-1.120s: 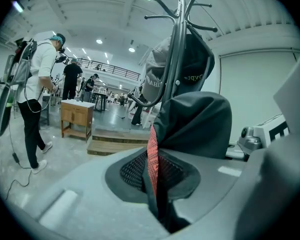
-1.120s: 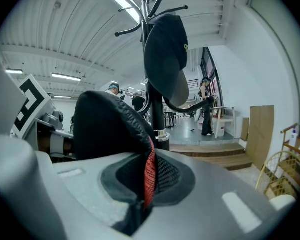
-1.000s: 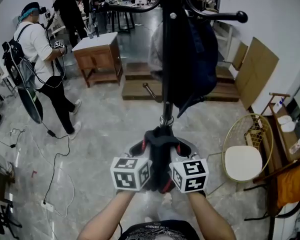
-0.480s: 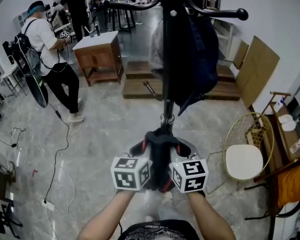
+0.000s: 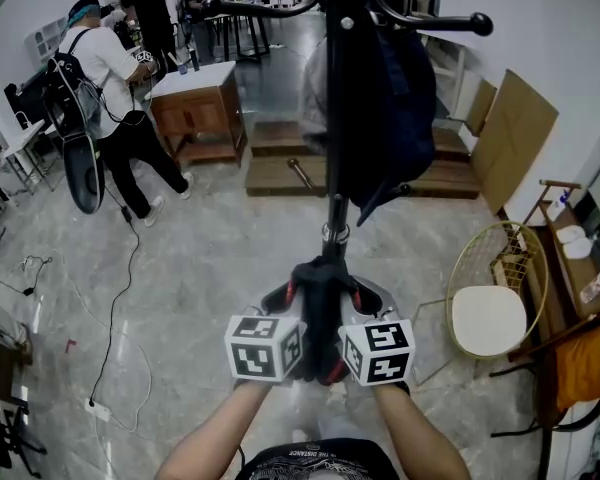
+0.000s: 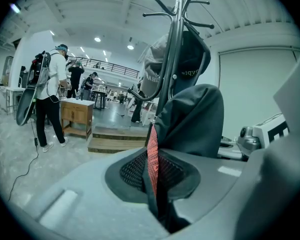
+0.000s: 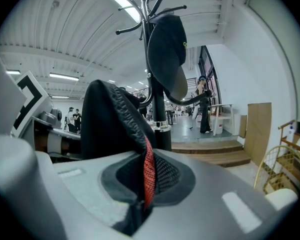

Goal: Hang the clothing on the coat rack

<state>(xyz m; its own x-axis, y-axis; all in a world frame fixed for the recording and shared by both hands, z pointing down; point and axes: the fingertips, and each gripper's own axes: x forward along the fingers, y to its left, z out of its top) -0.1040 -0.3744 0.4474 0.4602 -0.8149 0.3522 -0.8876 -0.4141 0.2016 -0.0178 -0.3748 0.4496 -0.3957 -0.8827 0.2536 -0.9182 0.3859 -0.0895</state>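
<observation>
A dark garment with a red trim is bunched between my two grippers, held low in front of the coat rack. My left gripper is shut on the dark garment, with the red trim pinched between the left gripper's jaws. My right gripper is shut on the same garment, and the cloth runs down between the right gripper's jaws. The rack's black pole stands just beyond, with dark clothing hanging from its upper hooks.
A gold wire chair with a white seat stands to the right. A wooden cabinet and low wooden steps lie behind the rack. A person with a backpack walks at the far left, and a cable trails across the floor.
Both grippers and the garment have stayed still. The person at the far left has walked further back and to the right, toward the cabinet.
</observation>
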